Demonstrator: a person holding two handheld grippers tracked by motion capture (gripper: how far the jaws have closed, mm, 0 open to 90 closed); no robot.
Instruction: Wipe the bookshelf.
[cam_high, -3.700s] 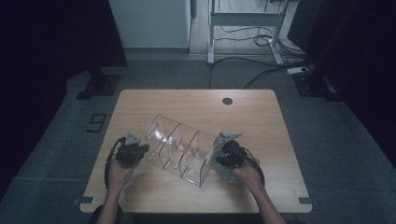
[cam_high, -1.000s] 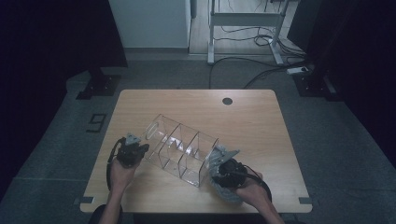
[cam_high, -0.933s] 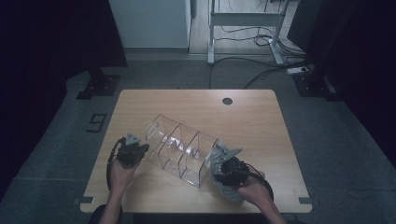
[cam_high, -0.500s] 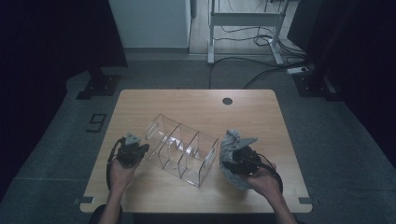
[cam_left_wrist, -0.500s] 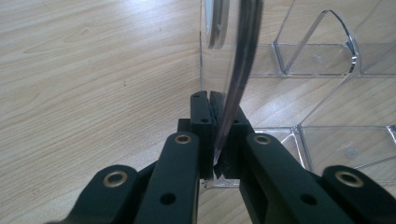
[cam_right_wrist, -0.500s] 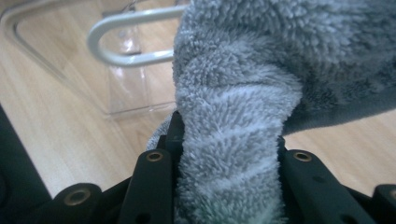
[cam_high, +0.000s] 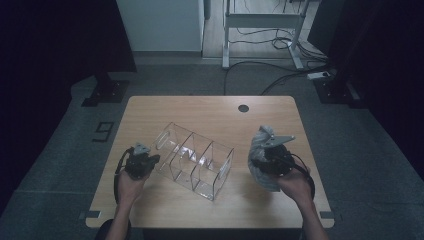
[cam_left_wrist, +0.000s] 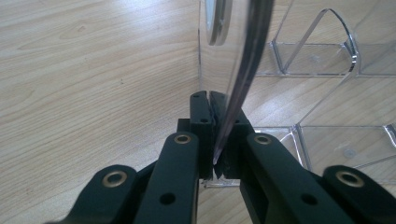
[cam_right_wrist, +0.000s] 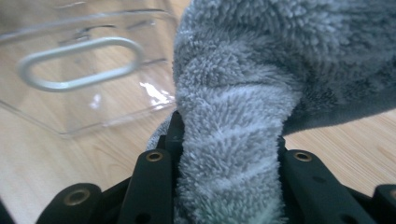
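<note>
One clear organizer (cam_high: 194, 160), three compartments; one grey cloth (cam_high: 262, 142); two tongs; one table (cam_high: 210, 110).

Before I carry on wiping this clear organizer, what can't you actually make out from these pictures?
- Right tool tips: covered by the grey cloth bunched between them, right gripper view.
- Left tool pad contact on the clear acrylic organizer wall: tips partly masked by the wall's edge, left gripper view.
- Smudges or dust on the organizer: too small and dim, high view.
- Cloth's lower end: behind the right hand, high view.

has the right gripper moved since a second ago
Yes. The right gripper, shut on the grey cloth, has shifted right and farther up the table, away from the clear organiser, which stayed put.
</note>
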